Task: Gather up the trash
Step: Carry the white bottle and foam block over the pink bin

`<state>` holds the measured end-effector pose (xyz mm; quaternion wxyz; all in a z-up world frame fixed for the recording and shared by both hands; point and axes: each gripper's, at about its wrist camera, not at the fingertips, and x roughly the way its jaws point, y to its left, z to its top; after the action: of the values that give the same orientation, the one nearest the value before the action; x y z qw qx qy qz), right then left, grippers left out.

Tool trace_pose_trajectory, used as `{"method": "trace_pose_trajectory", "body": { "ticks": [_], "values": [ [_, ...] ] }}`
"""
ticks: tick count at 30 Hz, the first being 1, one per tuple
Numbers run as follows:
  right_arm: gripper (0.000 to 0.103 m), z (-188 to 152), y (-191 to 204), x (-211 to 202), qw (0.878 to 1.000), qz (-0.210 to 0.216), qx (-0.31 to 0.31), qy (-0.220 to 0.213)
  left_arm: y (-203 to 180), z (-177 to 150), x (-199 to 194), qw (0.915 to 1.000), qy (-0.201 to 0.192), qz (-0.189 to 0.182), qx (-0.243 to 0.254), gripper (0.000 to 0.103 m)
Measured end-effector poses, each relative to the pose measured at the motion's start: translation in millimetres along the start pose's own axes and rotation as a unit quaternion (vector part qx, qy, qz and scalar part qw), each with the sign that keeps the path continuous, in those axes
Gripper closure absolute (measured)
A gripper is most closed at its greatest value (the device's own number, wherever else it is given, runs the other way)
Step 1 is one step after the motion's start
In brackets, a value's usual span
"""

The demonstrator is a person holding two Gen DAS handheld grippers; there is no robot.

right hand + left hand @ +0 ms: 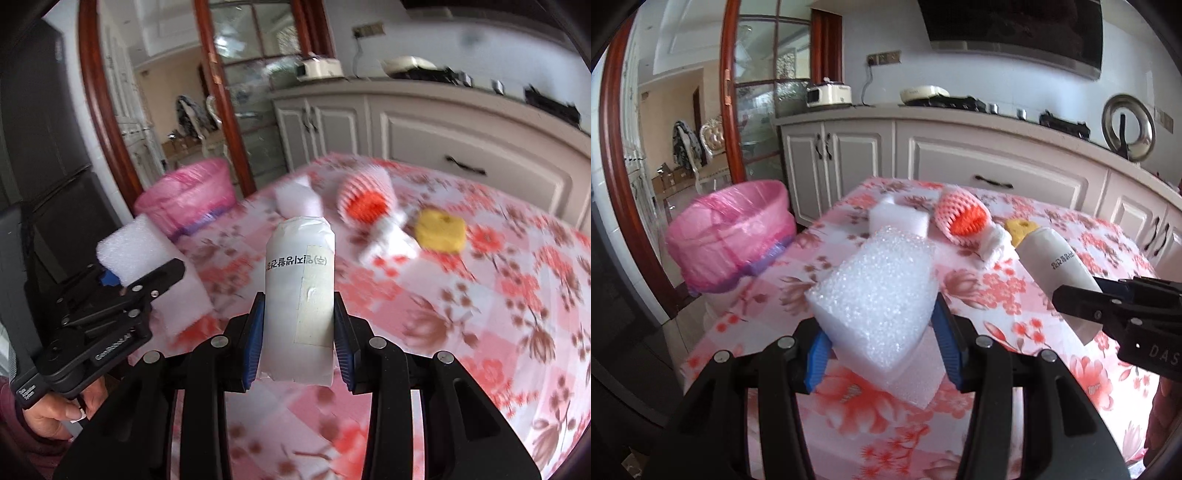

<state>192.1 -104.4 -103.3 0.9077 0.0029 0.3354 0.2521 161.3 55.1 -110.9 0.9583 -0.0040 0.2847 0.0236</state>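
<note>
Left tongs (882,332) grip a foam block (875,295); right tongs (297,332) grip a white bottle (299,295), long axis pointing forward. The pink bin (733,236) stands beyond the worktop (997,295) edge, nearer the left tongs.

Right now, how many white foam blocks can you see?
2: one big foam block in the left gripper, one smaller foam block on the table by the orange-and-white net sleeve. More may be hidden.
</note>
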Motion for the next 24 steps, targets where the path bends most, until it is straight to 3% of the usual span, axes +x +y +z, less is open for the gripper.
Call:
{"method": "trace_pose_trajectory", "body": {
  "ticks": [10, 24],
  "values": [
    [0.068, 33.4, 44.9, 28.8, 0.998, 0.048, -0.040, -0.013, 44.7, 10.7, -12.7, 0.9979, -0.030, 0.057, -0.010, 0.054],
    [0.068, 88.8, 103.3, 100.4, 0.991, 0.100, -0.092, -0.009, 121.0, 34.3, -1.3, 0.9904, -0.038, 0.118, -0.061, 0.054]
  ]
}}
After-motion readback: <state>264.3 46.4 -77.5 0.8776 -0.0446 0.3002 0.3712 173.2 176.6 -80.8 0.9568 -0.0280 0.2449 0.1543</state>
